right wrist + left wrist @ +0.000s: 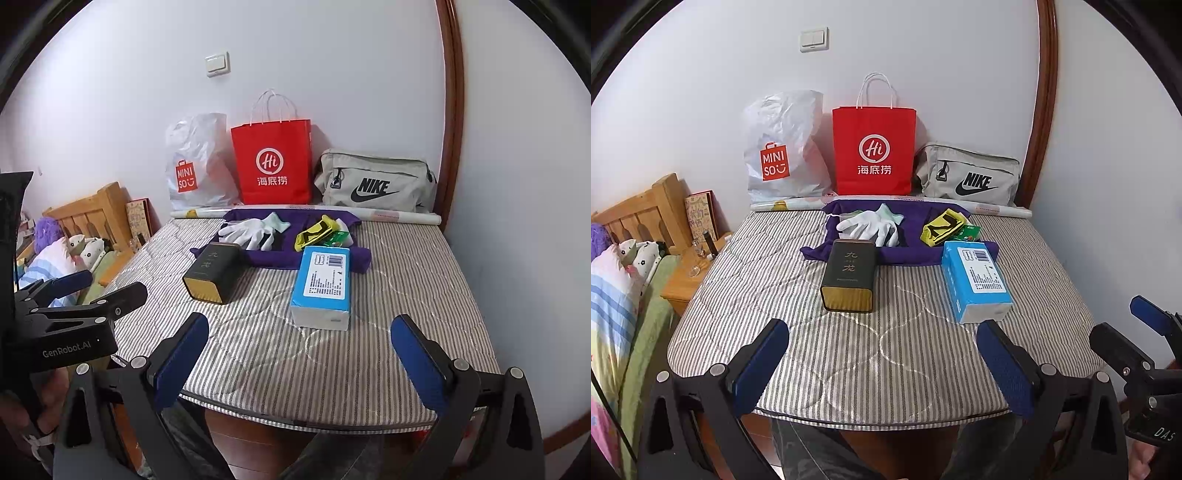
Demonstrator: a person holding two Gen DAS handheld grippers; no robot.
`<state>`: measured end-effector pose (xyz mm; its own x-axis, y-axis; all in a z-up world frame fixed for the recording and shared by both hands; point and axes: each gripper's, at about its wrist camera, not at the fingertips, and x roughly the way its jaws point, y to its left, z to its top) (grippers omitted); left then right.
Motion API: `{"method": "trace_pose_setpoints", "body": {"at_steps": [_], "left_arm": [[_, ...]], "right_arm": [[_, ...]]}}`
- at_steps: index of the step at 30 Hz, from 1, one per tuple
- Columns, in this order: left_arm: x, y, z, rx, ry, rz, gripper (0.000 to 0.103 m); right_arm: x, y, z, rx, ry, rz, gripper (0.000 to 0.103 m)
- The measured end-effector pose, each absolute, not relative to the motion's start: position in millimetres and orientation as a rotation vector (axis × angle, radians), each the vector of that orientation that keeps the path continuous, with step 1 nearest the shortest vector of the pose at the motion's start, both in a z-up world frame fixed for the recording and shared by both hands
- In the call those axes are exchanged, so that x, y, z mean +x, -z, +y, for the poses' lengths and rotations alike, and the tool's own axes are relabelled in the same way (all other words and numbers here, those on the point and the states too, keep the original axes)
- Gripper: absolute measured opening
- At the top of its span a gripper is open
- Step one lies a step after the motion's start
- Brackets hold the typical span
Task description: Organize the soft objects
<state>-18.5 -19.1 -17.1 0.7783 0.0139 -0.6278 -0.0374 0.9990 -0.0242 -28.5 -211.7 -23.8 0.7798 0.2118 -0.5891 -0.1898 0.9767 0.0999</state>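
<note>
A: Where do the soft things lie?

B: On the striped mattress [886,343], at twelve o'clock from the left gripper [882,363]. A purple cloth [912,251] is spread near the far edge, with a pair of white gloves [868,225] on it and a yellow-and-black pouch [942,226] at about one o'clock, a small green packet [971,232] just beside it.

A: What stands in the way?

B: A dark tea tin [848,277] lies on its side, its far end on the cloth's near edge, straight before the gloves. A blue tissue pack [975,280] lies at one o'clock, its far end also over the cloth.

A: And behind?

B: Against the wall: a MINISO plastic bag [783,147], a red Haidilao paper bag [874,151] and a grey Nike bag [969,177], with a rolled sheet [1001,210] along the mattress's far edge. A wooden nightstand [685,280] is at nine o'clock.

A: The jaws?

B: Both wide apart, holding nothing. The right gripper [299,363] hovers over the near edge; the tissue pack sits at its twelve o'clock.
</note>
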Motion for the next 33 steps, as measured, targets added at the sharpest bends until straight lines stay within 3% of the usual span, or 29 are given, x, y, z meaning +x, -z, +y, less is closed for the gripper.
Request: {"method": "trace_pose_setpoints", "body": {"at_steps": [33], "left_arm": [[-22.8, 15.0, -19.9, -0.038, -0.028, 0.677, 0.103]], "right_arm": [[-34.5, 19.7, -209.5, 0.019, -0.225, 0.632, 0.098]]}}
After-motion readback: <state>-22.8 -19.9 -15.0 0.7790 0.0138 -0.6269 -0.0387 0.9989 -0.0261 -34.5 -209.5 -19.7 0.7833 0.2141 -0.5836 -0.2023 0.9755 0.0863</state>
